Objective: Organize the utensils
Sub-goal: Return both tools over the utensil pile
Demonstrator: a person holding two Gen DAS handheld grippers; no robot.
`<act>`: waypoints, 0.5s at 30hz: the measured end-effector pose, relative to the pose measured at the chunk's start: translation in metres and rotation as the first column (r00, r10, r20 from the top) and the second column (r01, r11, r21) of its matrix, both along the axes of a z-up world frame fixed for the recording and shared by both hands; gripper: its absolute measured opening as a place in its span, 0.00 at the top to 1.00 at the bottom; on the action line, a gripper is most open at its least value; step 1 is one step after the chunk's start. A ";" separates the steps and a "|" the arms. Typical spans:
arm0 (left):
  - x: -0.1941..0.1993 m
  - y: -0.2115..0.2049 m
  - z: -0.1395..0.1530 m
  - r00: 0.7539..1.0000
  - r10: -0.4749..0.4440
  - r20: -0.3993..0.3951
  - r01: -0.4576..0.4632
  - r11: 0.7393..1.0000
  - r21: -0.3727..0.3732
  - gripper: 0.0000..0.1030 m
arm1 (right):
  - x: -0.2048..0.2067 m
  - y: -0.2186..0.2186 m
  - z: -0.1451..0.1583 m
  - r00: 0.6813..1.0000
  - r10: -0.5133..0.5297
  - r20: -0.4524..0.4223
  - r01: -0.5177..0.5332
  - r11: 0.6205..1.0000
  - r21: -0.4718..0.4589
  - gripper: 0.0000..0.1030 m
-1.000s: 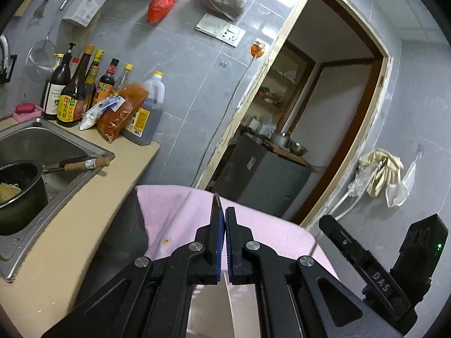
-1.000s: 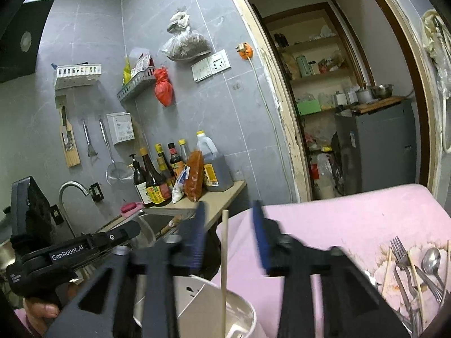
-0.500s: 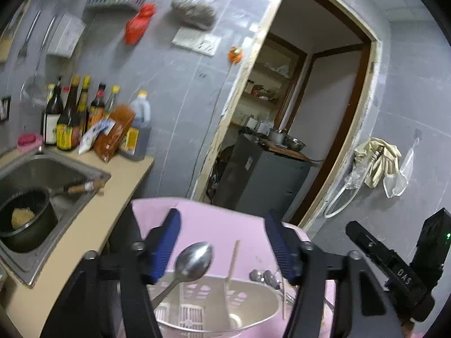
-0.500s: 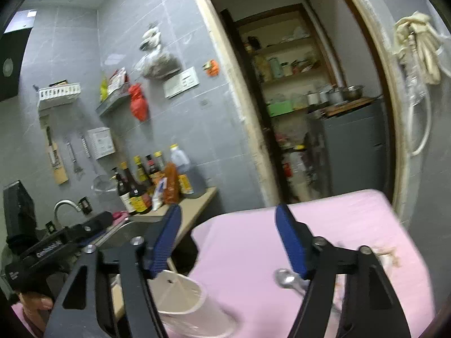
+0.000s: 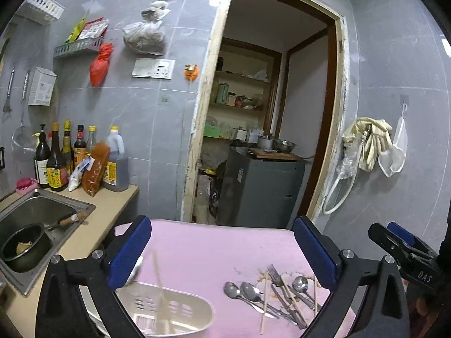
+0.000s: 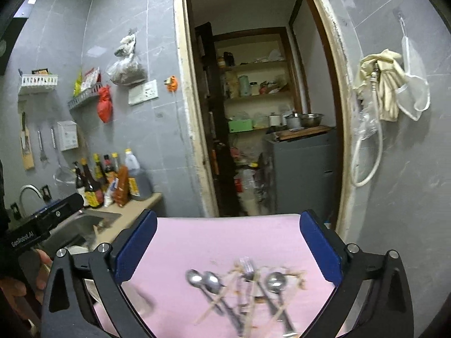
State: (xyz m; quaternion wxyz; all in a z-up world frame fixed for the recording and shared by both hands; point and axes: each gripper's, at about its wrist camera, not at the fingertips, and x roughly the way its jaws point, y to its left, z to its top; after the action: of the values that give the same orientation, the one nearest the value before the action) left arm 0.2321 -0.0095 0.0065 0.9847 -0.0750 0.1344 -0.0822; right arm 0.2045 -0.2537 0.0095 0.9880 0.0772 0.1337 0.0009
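Grey-tiled kitchen, doorway ahead, pink cloth over the table. My left gripper has its jaws wide and opening, nothing between the pads. Below it, at the cloth's near left, the white basket holds a chopstick leaning upright. My right gripper is likewise spread and opening, nothing gripped. Loose utensils lie in a heap on the cloth to the basket's right: spoons, a fork, chopsticks, overlapping. Sink at left.

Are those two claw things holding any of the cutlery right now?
No. Both the left gripper and right gripper hold nothing; their jaws are opening.
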 end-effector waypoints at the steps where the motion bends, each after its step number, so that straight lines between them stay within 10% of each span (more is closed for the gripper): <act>1: 0.000 -0.005 -0.002 1.000 0.001 -0.001 -0.001 1.000 0.001 0.01 | 0.000 -0.004 -0.002 1.000 -0.004 -0.006 0.004 1.000 -0.007 0.03; 15: 0.031 -0.070 -0.048 0.995 -0.037 -0.096 0.041 0.998 0.040 0.01 | 0.038 -0.072 -0.064 0.986 -0.003 -0.166 0.015 0.997 0.072 0.03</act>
State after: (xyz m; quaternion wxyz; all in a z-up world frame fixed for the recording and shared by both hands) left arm 0.2634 -0.0795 -0.0415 0.9767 -0.0558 0.1843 -0.0948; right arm 0.2427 -0.3253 -0.0550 0.9700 0.1136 0.2148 -0.0051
